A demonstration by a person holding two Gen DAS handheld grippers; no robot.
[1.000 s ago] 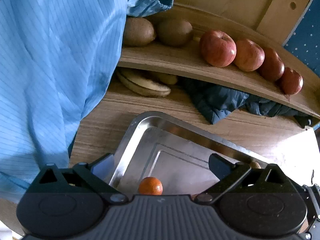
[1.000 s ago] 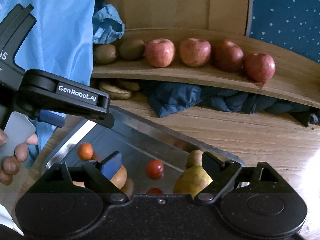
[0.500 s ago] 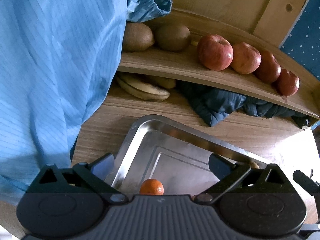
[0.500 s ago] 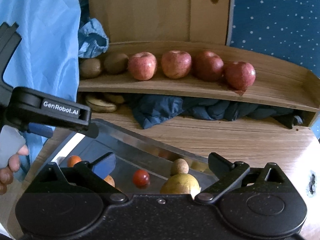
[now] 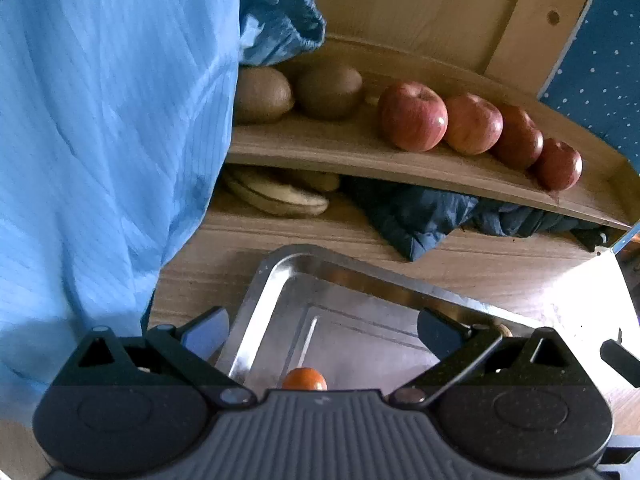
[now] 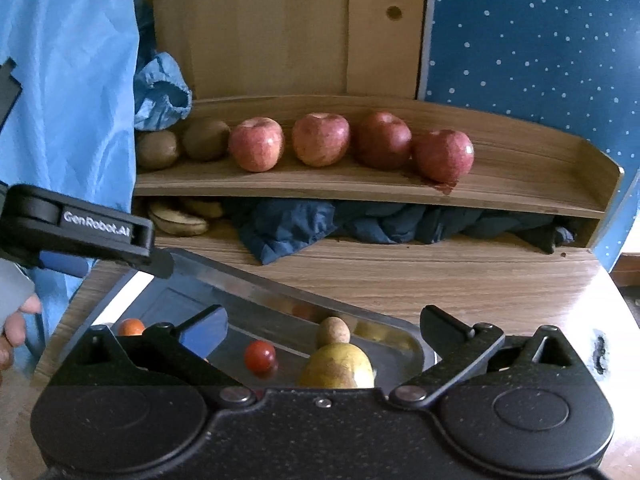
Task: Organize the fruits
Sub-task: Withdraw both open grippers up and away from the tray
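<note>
A wooden shelf (image 6: 520, 196) holds two kiwis (image 6: 200, 145) and a row of several red apples (image 6: 320, 139); the same shelf (image 5: 328, 152), kiwis (image 5: 328, 90) and apples (image 5: 412, 116) show in the left wrist view. A steel tray (image 6: 280, 300) lies on the table with a yellow pear (image 6: 336, 366), a small red fruit (image 6: 259, 355), a tan round fruit (image 6: 333, 330) and an orange (image 6: 130, 326). My right gripper (image 6: 322, 326) is open above the pear, holding nothing. My left gripper (image 5: 322, 328) is open over the tray (image 5: 360, 272), with the orange (image 5: 304, 378) just below it.
Bananas (image 6: 176, 220) and a dark blue cloth (image 6: 380, 224) lie under the shelf. A person's light blue sleeve (image 5: 100, 140) fills the left side, and a hand (image 6: 16, 324) holds the left gripper body (image 6: 80, 228). A blue dotted wall (image 6: 532, 40) stands behind.
Both grippers have drawn back from the shelf and risen slightly, so the tray fruits sit lower in view. Both stay open and empty.
</note>
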